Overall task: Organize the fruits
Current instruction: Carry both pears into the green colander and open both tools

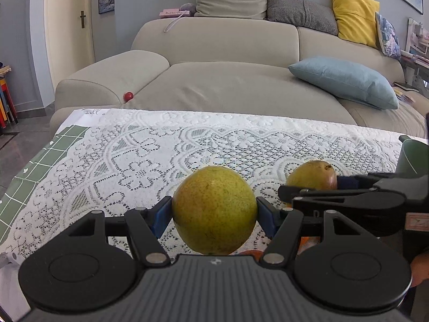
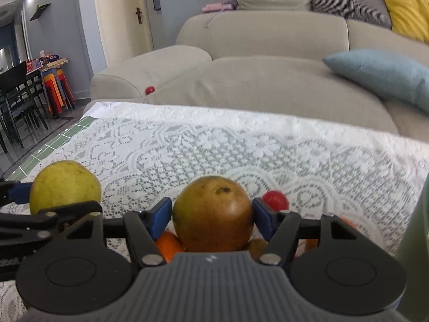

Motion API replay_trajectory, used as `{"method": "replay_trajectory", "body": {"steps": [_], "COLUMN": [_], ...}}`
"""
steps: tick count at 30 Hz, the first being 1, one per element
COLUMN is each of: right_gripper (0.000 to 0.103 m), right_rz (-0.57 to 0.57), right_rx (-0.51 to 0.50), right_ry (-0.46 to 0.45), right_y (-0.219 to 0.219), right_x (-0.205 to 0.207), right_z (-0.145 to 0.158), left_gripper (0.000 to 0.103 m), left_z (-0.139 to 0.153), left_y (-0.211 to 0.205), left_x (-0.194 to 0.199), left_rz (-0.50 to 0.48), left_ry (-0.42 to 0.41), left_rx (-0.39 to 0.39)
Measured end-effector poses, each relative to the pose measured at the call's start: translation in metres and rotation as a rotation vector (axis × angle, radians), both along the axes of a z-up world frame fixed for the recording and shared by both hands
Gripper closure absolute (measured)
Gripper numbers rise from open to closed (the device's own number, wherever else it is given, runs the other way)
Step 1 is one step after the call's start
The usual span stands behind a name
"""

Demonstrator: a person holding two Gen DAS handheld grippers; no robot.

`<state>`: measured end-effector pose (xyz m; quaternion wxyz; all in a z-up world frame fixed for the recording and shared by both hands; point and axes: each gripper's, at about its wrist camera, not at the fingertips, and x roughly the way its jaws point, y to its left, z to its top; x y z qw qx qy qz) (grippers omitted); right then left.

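My left gripper (image 1: 214,212) is shut on a green-yellow pear (image 1: 214,209), held above the lace-covered table (image 1: 134,161). My right gripper (image 2: 211,214) is shut on a brownish-green pear (image 2: 213,214); this pear also shows in the left wrist view (image 1: 312,175), with the right gripper (image 1: 335,182) reaching in from the right. The left gripper's pear appears at the left of the right wrist view (image 2: 64,186). Under the right gripper lie an orange fruit (image 2: 169,245) and a small red fruit (image 2: 276,200). An orange bit (image 1: 308,242) shows under the left gripper.
A beige sofa (image 1: 228,80) stands behind the table, with a blue cushion (image 1: 346,80), a yellow cushion (image 1: 354,16) and a small red ball (image 1: 128,96). A green container (image 1: 413,158) stands at the table's right edge. Dark dining chairs (image 2: 16,99) stand far left.
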<state>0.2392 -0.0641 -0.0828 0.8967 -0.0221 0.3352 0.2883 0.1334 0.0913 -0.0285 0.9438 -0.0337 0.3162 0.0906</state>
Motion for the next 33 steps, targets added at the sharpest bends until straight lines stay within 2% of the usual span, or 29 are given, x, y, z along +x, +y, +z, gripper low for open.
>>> {"method": "replay_trajectory", "body": {"steps": [9,16,24,30,33], "right_gripper": [0.041,0.042,0.041,0.041,0.041], "right_rz": [-0.012,0.012,-0.013,-0.108,-0.167], "right_rx": [0.046,0.068,0.063,-0.001,-0.012], "right_ry": [-0.009,-0.103,-0.160,-0.183,-0.167], "right_y": [-0.006,-0.017,-0.066,-0.118,-0.145], "right_x": [-0.004,-0.020,-0.047,-0.065,-0.062], "right_z": [0.004,0.040,0.082,0.090,0.089], "left_gripper": [0.027,0.027,0.027,0.027,0.027], "left_z": [-0.001,0.007,0.032,0.052,0.060], "left_y": [-0.001,-0.006,-0.035,-0.071,-0.090], "left_x": [-0.002,-0.008,-0.022,-0.021,-0.017], "left_rz": [0.001,-0.013,-0.110,-0.231,-0.286], "left_ry": [-0.006,-0.031,-0.075,-0.089,-0.097], "left_rx": [-0.010,-0.008,-0.039,-0.063,-0.067]}}
